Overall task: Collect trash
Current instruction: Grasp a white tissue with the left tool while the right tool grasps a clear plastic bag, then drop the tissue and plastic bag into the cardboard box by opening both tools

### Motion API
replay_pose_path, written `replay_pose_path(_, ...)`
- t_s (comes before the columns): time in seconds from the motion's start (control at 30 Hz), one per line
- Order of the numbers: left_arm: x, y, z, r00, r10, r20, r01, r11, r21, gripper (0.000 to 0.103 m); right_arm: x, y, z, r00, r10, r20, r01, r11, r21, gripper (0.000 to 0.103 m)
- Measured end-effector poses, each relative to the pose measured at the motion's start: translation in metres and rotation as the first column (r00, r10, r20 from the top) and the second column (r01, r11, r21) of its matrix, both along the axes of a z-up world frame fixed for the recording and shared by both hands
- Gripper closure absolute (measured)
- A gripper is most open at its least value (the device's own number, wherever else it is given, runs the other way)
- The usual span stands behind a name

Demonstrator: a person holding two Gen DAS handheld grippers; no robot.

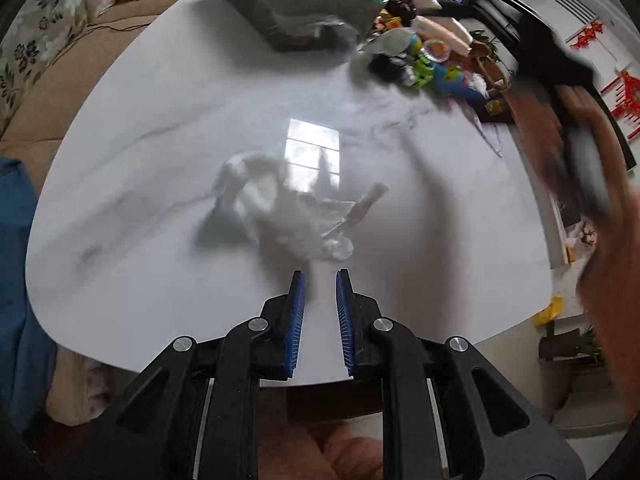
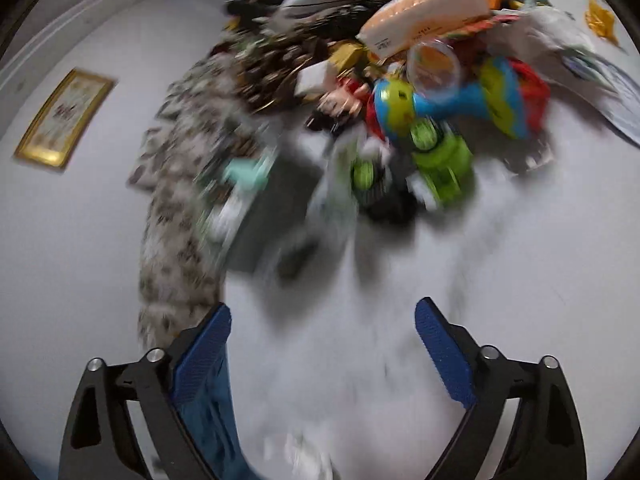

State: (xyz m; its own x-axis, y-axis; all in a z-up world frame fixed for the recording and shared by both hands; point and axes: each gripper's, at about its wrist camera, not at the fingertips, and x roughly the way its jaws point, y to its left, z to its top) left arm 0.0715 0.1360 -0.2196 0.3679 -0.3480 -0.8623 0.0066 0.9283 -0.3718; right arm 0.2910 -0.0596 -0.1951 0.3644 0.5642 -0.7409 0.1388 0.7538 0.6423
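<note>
A crumpled white tissue [image 1: 252,196] lies mid-table on the white marble table [image 1: 140,208], with a clear plastic wrapper [image 1: 340,220] tangled against it. My left gripper [image 1: 320,274] hovers just short of that trash; its blue pads stand almost together with nothing between them. At the right edge of the left wrist view my right gripper [image 1: 580,168] shows only as a dark blur in a hand. In the right wrist view the right gripper [image 2: 322,316] is open wide and empty above the table, and a white scrap [image 2: 308,456] lies below it.
A grey bag [image 1: 300,4] stands at the table's far side. Beside it is a heap of toys and packets: a green toy car [image 2: 440,164], a clear cup [image 2: 434,64], an orange-white packet [image 2: 424,12]. A flowered sofa [image 1: 60,20] runs behind, and blue cloth [image 1: 16,280] hangs at the left.
</note>
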Motion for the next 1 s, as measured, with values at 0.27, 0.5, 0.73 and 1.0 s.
replay_pose_path(0.27, 0.011, 0.020, -0.009, 1.000, 0.017, -0.006, -0.017, 1.000, -0.024, 0.063, 0.024, 0.003, -0.004, 0.999, -0.034, -0.038, 0.032, 0.998, -0.058, 0.072)
replay_pose_path(0.5, 0.040, 0.025, -0.021, 0.999, 0.046, -0.028, -0.046, 0.999, 0.012, 0.034, -0.013, -0.025, 0.058, 0.994, 0.014, 0.113, -0.025, 0.995, 0.097, 0.073)
replay_pose_path(0.73, 0.066, -0.004, -0.028, 1.000, -0.023, -0.005, 0.023, 0.992, 0.127, 0.038, -0.076, -0.061, 0.081, 0.988, 0.035, 0.153, -0.068, 0.975, 0.214, 0.072)
replay_pose_path(1.0, 0.056, 0.000, -0.028, 0.999, -0.010, -0.039, 0.008, 0.999, -0.042, 0.090, -0.150, -0.092, 0.058, 0.995, 0.026, 0.096, -0.054, 0.951, 0.304, 0.072)
